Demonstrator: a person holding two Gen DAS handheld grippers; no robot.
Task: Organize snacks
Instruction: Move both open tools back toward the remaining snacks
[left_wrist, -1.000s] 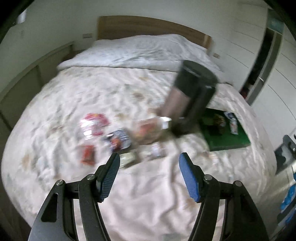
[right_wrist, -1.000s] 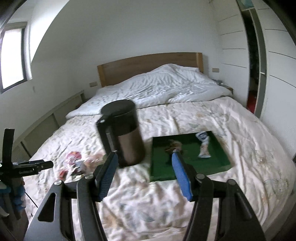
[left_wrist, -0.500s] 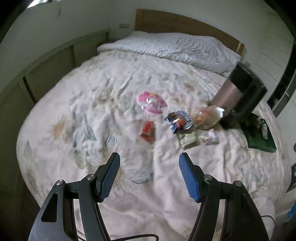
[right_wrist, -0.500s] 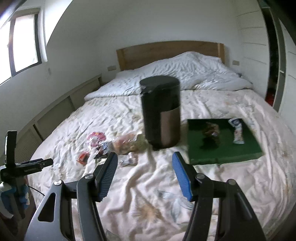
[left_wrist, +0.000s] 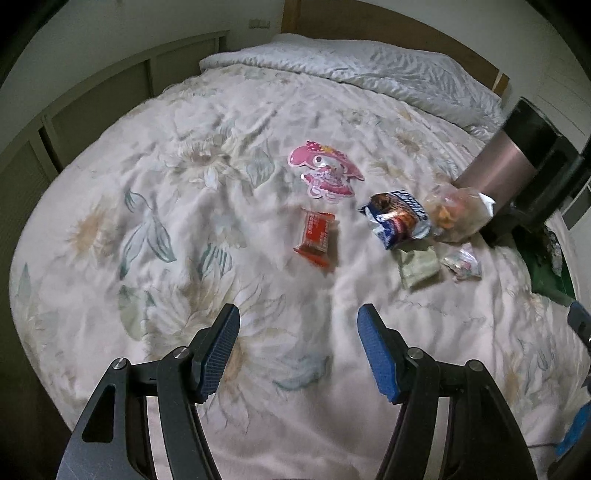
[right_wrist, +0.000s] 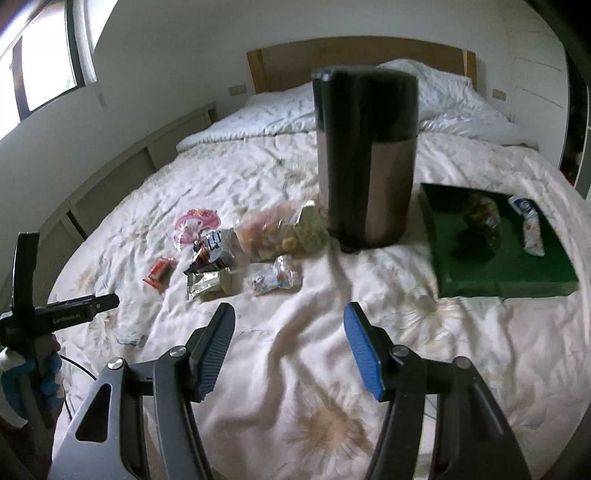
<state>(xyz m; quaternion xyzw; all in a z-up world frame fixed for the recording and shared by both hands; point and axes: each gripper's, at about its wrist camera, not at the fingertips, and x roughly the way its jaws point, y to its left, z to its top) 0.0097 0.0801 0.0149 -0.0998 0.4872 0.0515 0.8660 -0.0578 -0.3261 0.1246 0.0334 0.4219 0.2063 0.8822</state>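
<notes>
Several snack packs lie on the bed: a pink character pack, a small red pack, a blue-and-white pack, a clear bag of orange snacks, a pale green pack and a small clear pack. They also show in the right wrist view, among them the red pack and the clear bag. A green tray holds two snacks. My left gripper is open above the bed, short of the packs. My right gripper is open and empty.
A tall black and bronze bin stands between the packs and the tray; it also shows in the left wrist view. White pillows and duvet lie at the headboard. A low cabinet runs along the bed's left side.
Both grippers have swung left and come closer to the bed. The snack packs now sit ahead of the left gripper. Both grippers stay open.
</notes>
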